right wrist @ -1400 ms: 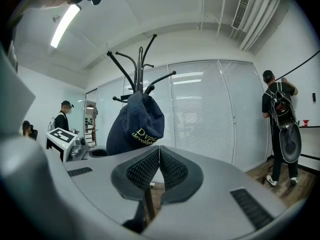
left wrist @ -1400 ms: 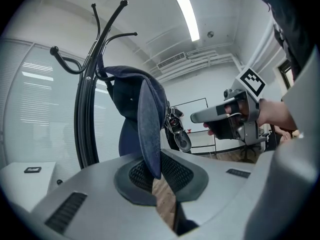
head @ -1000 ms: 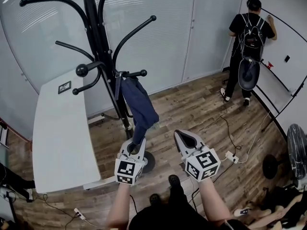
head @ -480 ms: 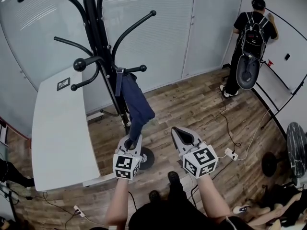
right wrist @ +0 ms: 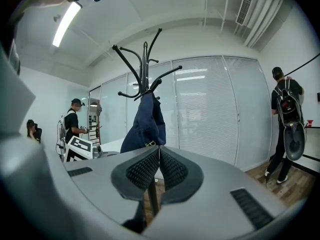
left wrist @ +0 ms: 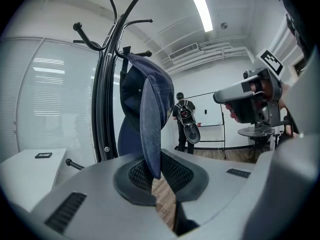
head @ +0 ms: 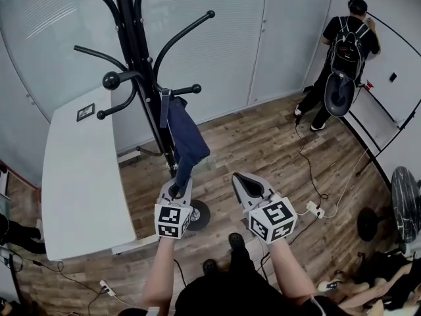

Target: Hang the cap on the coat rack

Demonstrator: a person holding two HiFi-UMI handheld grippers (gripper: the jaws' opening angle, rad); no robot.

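The dark blue cap (head: 186, 140) hung from a short ball-tipped peg low on the black coat rack (head: 135, 51), on the right side of the pole. Its back strap was looped over the peg and its body drooped down and nearward. The left gripper (head: 176, 191) held the lower end of it: in the left gripper view the brim (left wrist: 150, 119) ran edge-on down between the two jaw pads (left wrist: 131, 173), which were pressed against it from both sides. The crown of the cap rose above the jaws beside the rack's pole (left wrist: 106, 89).

The right gripper (head: 241, 180) hovered just right of the left one, apart from the cap and at about the same height. In the right gripper view its jaws (right wrist: 159, 160) met at the tips with nothing between them. The cap (right wrist: 147, 121) and the rack (right wrist: 145, 64) stood beyond them.

A long white table (head: 79, 176) lay left of the rack, with a small dark-framed square (head: 87, 113) on its far end. The rack's round base (head: 198, 216) sat on the wooden floor (head: 263, 143) just under the left gripper. At the far right a person wearing a backpack (head: 342, 51) faced the wall. A white power strip (head: 314, 210) with cables lay on the floor to the right of the grippers.
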